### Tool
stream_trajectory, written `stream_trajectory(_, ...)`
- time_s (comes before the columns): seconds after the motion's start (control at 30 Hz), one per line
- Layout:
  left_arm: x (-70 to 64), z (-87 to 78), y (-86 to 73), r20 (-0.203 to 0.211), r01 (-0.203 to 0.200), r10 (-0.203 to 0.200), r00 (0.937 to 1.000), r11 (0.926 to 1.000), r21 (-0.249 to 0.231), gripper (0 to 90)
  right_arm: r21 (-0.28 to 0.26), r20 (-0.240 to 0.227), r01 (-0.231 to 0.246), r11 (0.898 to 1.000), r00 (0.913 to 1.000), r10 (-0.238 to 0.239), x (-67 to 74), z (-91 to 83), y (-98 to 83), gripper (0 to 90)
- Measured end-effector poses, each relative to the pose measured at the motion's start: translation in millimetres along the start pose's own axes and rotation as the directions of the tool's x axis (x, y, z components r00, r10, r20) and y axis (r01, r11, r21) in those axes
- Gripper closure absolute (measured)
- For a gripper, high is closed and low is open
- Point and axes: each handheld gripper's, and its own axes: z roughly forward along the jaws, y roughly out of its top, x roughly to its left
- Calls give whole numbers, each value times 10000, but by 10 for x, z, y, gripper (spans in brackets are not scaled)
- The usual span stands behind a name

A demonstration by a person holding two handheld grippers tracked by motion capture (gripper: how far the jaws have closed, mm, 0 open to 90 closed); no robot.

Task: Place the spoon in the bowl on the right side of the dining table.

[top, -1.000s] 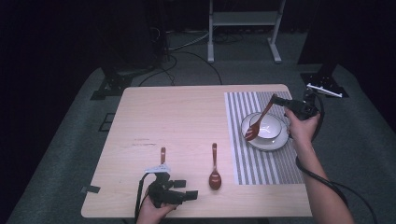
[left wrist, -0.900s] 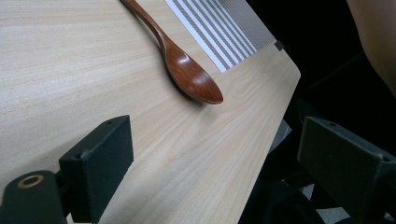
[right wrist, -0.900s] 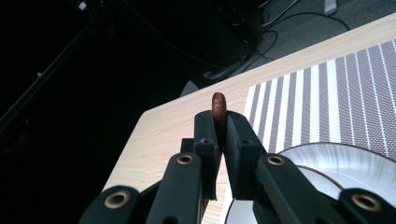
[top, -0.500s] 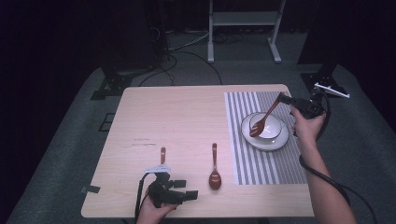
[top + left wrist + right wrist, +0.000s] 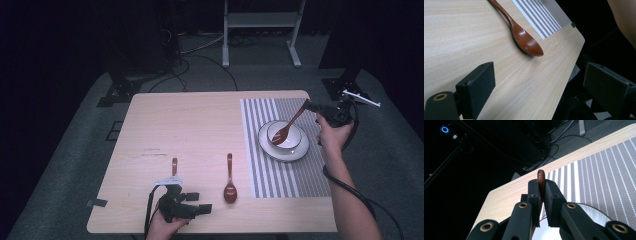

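A spare brown spoon (image 5: 229, 180) lies on the table (image 5: 200, 125) near another spoon's handle (image 5: 174, 165)

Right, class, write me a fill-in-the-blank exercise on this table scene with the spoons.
1. The right gripper holds a brown wooden spoon whose scoop end is over the white ____.
2. The white round bowl stands on a ____ placemat.
3. The left gripper has its jaws ____.
4. Another brown spoon lies on the light wooden ____.

Missing words: bowl; striped; open; table
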Motion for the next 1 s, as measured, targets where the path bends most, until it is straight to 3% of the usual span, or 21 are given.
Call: stream_trajectory(1.0,0,-1,0,-4,-11,11,10000,10000,3,93,-406,578,-309,9987,9978,332,-252,-66,-5,833)
